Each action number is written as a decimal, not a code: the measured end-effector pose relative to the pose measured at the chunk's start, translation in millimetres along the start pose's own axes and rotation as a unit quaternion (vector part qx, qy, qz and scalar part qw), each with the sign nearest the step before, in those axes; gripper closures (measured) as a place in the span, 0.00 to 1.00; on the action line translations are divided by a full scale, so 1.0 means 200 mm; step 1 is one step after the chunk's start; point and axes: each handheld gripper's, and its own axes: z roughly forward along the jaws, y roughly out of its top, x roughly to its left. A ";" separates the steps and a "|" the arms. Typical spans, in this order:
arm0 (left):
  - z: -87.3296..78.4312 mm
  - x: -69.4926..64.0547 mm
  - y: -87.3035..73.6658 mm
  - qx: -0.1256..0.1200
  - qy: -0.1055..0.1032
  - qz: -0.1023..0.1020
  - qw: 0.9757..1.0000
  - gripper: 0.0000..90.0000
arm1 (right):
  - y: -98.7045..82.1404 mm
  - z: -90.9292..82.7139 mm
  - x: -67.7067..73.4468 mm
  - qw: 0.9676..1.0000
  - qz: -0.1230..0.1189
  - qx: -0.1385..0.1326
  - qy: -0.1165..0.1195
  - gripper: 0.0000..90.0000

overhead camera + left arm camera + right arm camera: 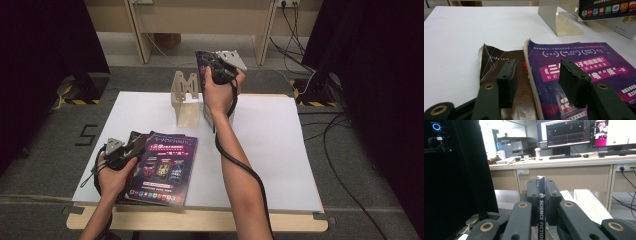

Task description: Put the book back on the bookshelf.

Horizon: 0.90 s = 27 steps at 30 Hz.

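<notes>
Left claw (pixel 131 150) at 8 o'clock on the desk (pixel 280 150), jaws apart, hovering over the purple magazine (pixel 162 170) and the dark book (pixel 499 60) half under it; neither gripped. Beige bookend (pixel 184 97) at 12 o'clock, upright. Right claw (pixel 541 195) just right of it, clamped on a slim magazine (pixel 541 192) held on edge, spine up. Judgement: one title being stood at the bookend, not yet released; two lie flat, waiting.

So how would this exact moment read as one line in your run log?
right gripper: shut on upright magazine beside bookend | left gripper: open over purple magazine, dark magazine | table
</notes>
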 end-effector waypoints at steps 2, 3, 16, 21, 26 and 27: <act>0.00 0.00 0.00 0.001 0.000 0.000 1.000 0.54 | 0.00 0.01 0.00 1.000 0.003 0.001 0.000 0.95; 0.00 0.00 0.00 0.000 0.001 0.000 1.000 0.54 | -0.01 0.01 0.00 1.000 0.002 0.001 0.000 0.95; 0.00 0.01 -0.01 0.002 0.002 -0.001 1.000 0.54 | -0.01 0.04 0.02 1.000 -0.006 -0.007 0.003 0.94; 0.00 0.01 -0.01 0.004 0.002 -0.002 1.000 0.54 | -0.03 0.05 0.03 1.000 -0.011 -0.005 0.003 0.94; 0.00 0.01 -0.01 0.004 0.003 -0.002 1.000 0.54 | -0.04 0.02 0.04 1.000 -0.027 -0.004 0.003 0.94; 0.00 0.01 -0.01 0.004 0.003 -0.002 1.000 0.54 | -0.04 0.01 0.04 1.000 -0.030 -0.005 0.002 0.94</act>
